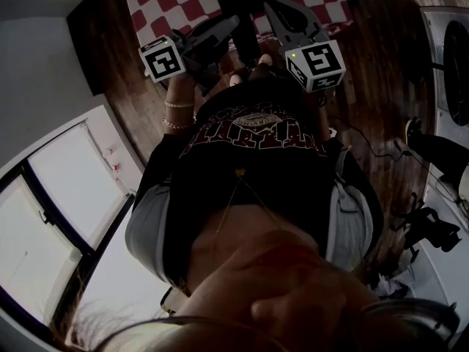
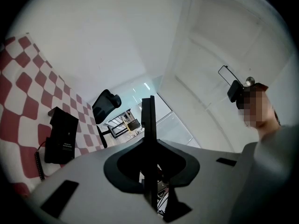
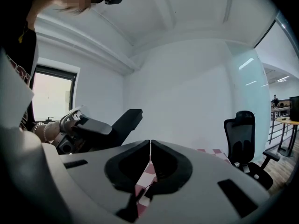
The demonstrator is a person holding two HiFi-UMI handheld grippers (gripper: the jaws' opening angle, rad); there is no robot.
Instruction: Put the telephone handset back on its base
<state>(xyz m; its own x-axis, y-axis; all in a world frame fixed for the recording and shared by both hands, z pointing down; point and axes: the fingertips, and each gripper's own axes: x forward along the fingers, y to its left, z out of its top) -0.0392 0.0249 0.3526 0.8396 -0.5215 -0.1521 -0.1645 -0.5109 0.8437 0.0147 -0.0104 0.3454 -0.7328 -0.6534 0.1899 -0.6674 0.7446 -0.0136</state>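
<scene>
Checked cloth (image 2: 21, 83) spreads wide at your left, with free squares before its far edge. Near that edge lies the black telephone (image 2: 60, 136), well apart from both grippers. Your left gripper (image 2: 148, 101) and right gripper (image 3: 150, 143) are both closed and empty.

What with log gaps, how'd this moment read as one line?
left gripper shut, empty | right gripper shut, empty | phone on cloth
</scene>
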